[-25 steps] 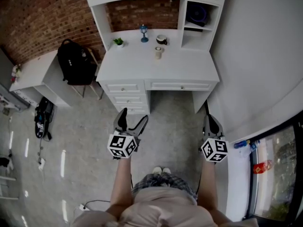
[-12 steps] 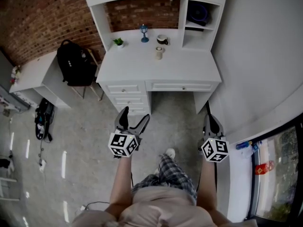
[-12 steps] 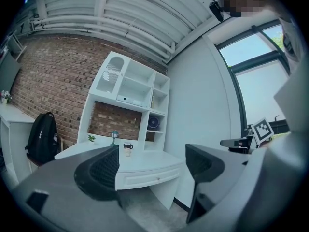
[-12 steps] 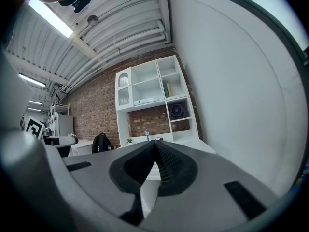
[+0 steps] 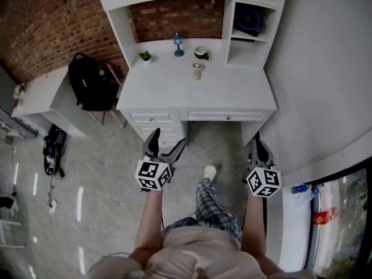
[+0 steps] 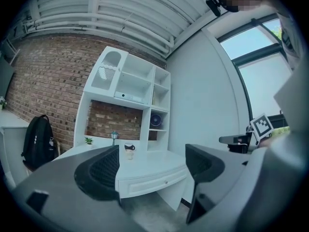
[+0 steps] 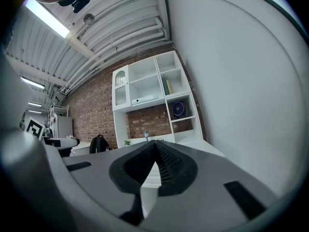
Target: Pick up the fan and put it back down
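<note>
The fan (image 5: 249,19) is a small dark round one standing in the right-hand shelf cubby above the white desk (image 5: 232,95). It also shows in the left gripper view as fan (image 6: 155,121) and in the right gripper view as fan (image 7: 178,109). My left gripper (image 5: 167,139) hangs in front of the desk drawers, open with nothing between its jaws; its own view shows the gripper (image 6: 152,166) spread wide. My right gripper (image 5: 257,139) is shut and empty, level with the desk's right leg; in its own view the gripper (image 7: 155,149) has its pads pressed together. Both are far from the fan.
On the desk stand a small plant (image 5: 145,56), a blue lamp figure (image 5: 178,43), a mug (image 5: 201,52) and a cup (image 5: 197,70). A black backpack (image 5: 88,83) sits on a chair to the left, beside a white side table (image 5: 40,95). A wall (image 5: 325,68) runs along the right.
The person has stepped towards the desk, one foot now forward. Both grippers have come closer to the desk and kept their states.
</note>
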Demonstrator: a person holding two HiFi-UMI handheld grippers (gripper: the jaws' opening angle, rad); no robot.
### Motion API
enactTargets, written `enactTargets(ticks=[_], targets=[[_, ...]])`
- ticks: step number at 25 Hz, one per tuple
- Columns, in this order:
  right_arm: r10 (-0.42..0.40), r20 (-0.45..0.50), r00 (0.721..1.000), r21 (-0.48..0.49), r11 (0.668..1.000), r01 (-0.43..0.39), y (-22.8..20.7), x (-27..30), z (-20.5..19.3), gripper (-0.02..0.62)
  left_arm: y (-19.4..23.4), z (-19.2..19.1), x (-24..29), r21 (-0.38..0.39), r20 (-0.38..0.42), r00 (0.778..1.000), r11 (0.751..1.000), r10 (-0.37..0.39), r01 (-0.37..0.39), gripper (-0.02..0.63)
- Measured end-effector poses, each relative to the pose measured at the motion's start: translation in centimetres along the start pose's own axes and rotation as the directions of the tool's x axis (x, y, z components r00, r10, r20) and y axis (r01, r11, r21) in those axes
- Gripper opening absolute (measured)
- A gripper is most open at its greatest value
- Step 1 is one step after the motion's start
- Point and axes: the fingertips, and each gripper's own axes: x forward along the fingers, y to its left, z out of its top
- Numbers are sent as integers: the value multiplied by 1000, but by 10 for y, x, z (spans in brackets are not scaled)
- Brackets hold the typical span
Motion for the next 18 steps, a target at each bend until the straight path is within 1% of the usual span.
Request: enactTargets(ticks=[5, 9, 18], targets=[[28, 5, 1000, -4, 1000, -28, -24, 74, -7, 15, 27, -9, 66, 9, 2, 1000, 1000, 19, -19, 407], [44, -9, 999, -2, 999, -44, -39, 144, -1, 15, 57, -2, 127, 3, -1, 999, 999, 38, -38, 407], [123, -45, 991, -3, 992, -124, -64, 315, 13, 15, 122, 14, 270, -4, -8, 996, 996, 86, -86, 405]])
